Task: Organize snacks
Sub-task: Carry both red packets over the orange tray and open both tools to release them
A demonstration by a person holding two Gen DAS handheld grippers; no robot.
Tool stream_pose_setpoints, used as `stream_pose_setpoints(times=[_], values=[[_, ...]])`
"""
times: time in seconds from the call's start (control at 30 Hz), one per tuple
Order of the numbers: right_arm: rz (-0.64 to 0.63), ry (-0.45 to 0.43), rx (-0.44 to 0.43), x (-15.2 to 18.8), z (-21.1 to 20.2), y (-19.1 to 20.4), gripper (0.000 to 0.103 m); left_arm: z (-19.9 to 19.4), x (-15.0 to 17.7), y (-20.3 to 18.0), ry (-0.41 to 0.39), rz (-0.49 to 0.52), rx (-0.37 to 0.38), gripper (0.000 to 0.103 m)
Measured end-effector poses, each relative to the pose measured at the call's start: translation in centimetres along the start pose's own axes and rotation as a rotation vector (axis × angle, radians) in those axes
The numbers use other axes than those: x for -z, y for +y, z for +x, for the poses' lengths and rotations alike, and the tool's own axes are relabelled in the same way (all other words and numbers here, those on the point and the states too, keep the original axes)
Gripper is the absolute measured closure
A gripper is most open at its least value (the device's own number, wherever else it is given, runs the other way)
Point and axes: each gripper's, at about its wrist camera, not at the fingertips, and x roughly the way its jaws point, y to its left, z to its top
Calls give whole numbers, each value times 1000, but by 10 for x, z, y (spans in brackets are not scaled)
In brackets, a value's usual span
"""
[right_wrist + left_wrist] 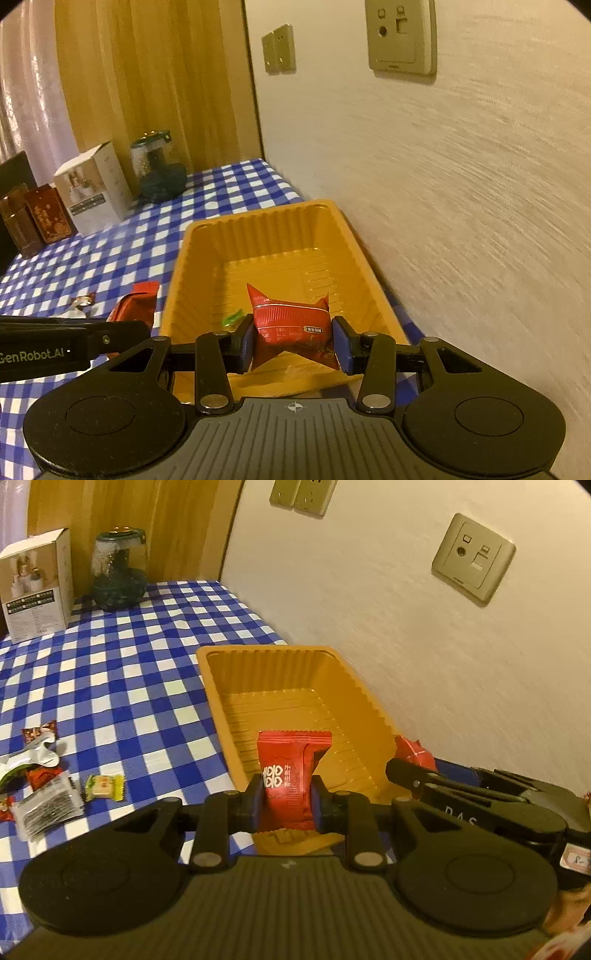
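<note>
Wrist views — shared yellow tray (pixel 218 686) ahead

Left gripper (pixel 287 801): angled downward; jaws clamped on red packet (pixel 291 771); right gripper (pixel 293 341): angled downward, alongside; jaws clamped on red pouch (pixel 291 325).

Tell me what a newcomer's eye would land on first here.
The yellow tray against the wall on the blue checked cloth stands out first. Over it, the left tongs pinch a red snack packet and the right tongs a crumpled red packet. Loose snacks lie left of the tray.
</note>
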Motion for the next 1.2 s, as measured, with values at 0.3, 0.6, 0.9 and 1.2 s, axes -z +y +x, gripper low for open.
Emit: stream_pose_setpoints(times=[0.3, 0.6, 0.9, 1.2], values=[[-2, 7, 20, -5, 14, -11, 60, 19, -5, -2, 11, 9, -3, 80], [7, 9, 39, -4, 19, -18, 59, 31, -6, -4, 4, 12, -22, 65], [21, 15, 28, -1, 19, -13, 59, 17, 9, 15, 4, -21, -50, 65], [28, 0, -7, -6, 17, -5, 59, 3, 11, 22, -17, -37, -60, 65]])
